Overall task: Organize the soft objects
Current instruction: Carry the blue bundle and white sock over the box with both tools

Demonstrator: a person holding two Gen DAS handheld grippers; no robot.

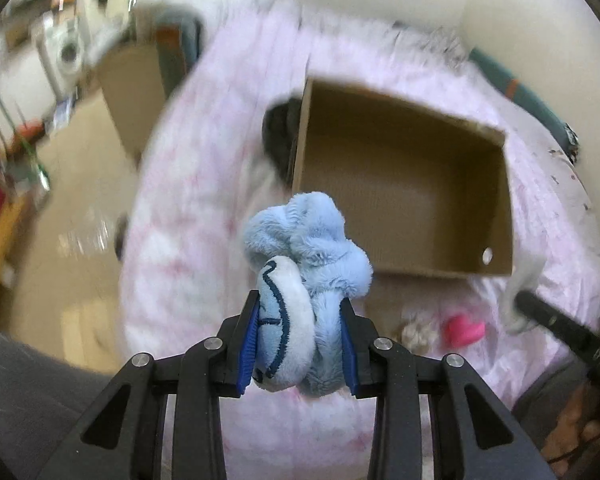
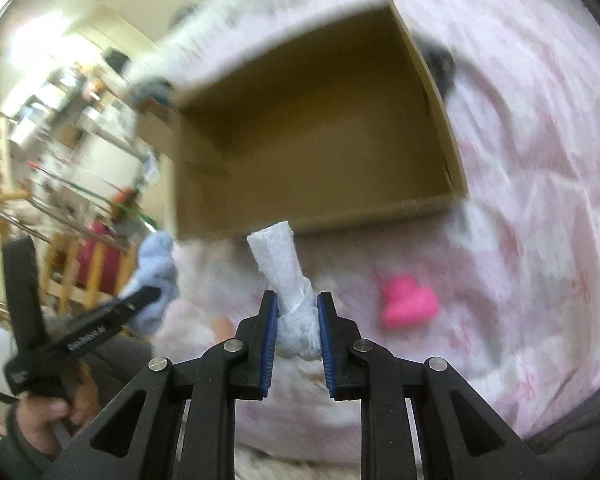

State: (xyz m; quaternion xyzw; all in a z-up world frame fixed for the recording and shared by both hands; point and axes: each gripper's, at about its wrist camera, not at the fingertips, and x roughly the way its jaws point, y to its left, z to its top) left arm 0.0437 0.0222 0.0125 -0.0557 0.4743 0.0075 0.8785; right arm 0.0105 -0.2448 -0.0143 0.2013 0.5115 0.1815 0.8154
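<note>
My left gripper (image 1: 298,340) is shut on a light-blue plush toy (image 1: 312,248) with a white patch, held above the pink bedspread just before an open cardboard box (image 1: 400,184). My right gripper (image 2: 297,334) is shut on a rolled white cloth (image 2: 280,260) in front of the same box (image 2: 312,128). The box looks empty inside. A pink heart-shaped soft toy (image 2: 408,302) lies on the bedspread to the right of my right gripper; it also shows in the left wrist view (image 1: 464,330). The left gripper with the blue plush (image 2: 156,276) shows at the left of the right wrist view.
The box rests on a bed with a pink-patterned cover (image 2: 540,200). A dark soft thing (image 1: 278,132) lies behind the box's far corner. A small beige fluffy thing (image 1: 416,334) lies near the heart. Floor and cluttered shelves (image 2: 60,140) are to the left.
</note>
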